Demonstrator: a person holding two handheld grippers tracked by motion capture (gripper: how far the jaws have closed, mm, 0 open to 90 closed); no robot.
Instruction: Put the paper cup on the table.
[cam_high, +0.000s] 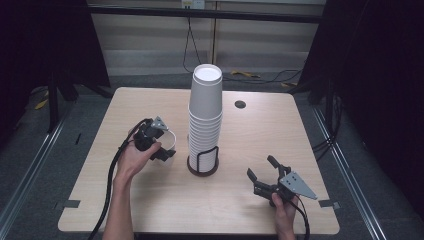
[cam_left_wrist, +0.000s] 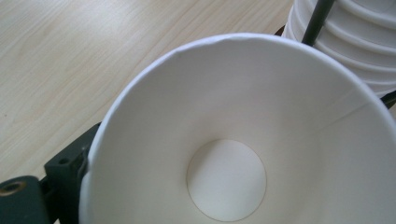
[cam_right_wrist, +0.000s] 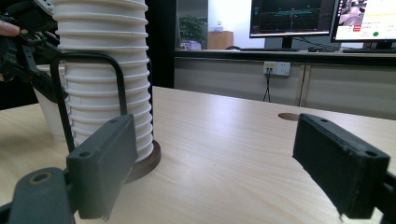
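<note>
At centre of the worktop stands the tall cup stack, upright on a dark round base w/ a black wire loop rising at its front. Stack's long axis is vertical; topmost cup is inverted, its white bottom facing up.

Left of the stack, just beside its lower part, sits a single white paper cup, mouth up. Left tool holds it: in the left gripper view one black jaw presses against the cup's outer wall at lower left, and the cup rim spans the frame, w/ the stack's ribbed rims at upper right. Other jaw is hidden by the cup, but the grip reads as closed on the wall. Whether the cup rests on the worktop or hangs slightly above it can't be told.

Right tool lies low at the front right, well apart from the stack, jaws spread wide & holding nothing. Right gripper view looks along the worktop: stack & base lie ahead and to its left, wire loop facing the camera.

Key relation (judgement): single cup lies to the stack's left, on the left hand's side, so the left tool is far nearer; any move joining cup & stack is vertical, along the stack's axis, from above.
</note>
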